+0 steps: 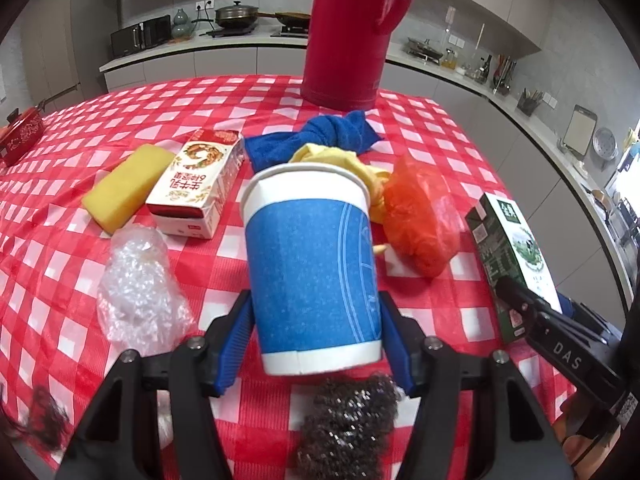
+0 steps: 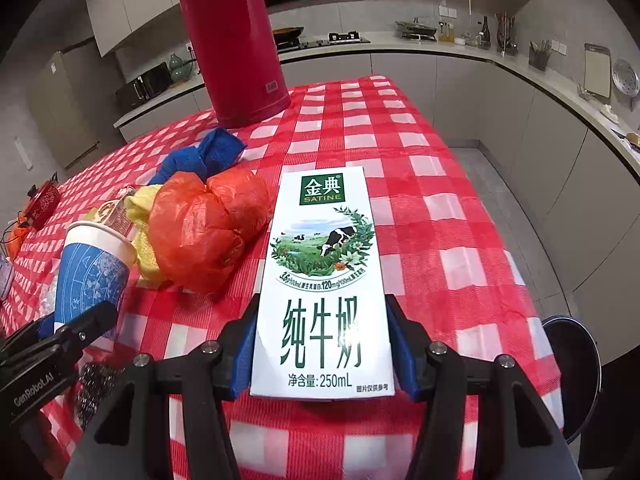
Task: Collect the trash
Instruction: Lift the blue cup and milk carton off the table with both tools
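1. This is looking like a home kitchen: grey cabinets (image 2: 460,80) are running along the walls under a long pale worktop (image 1: 240,46).
2. A gas hob (image 2: 348,36) is sitting in the worktop, and a lidded pan (image 1: 236,14) and a frying pan (image 1: 294,18) are standing on the cooking area.
3. A black microwave (image 1: 140,34) is standing at the left end of the worktop.
4. A cutting board (image 2: 597,70) is leaning against the wall, beside a metal strainer (image 2: 626,78).
5. Bottles (image 2: 484,34) and a utensil holder (image 2: 538,56) are standing further along.
6. A table with a red checked cloth (image 2: 400,152) is standing in the middle, carrying a red thermos (image 2: 232,44).
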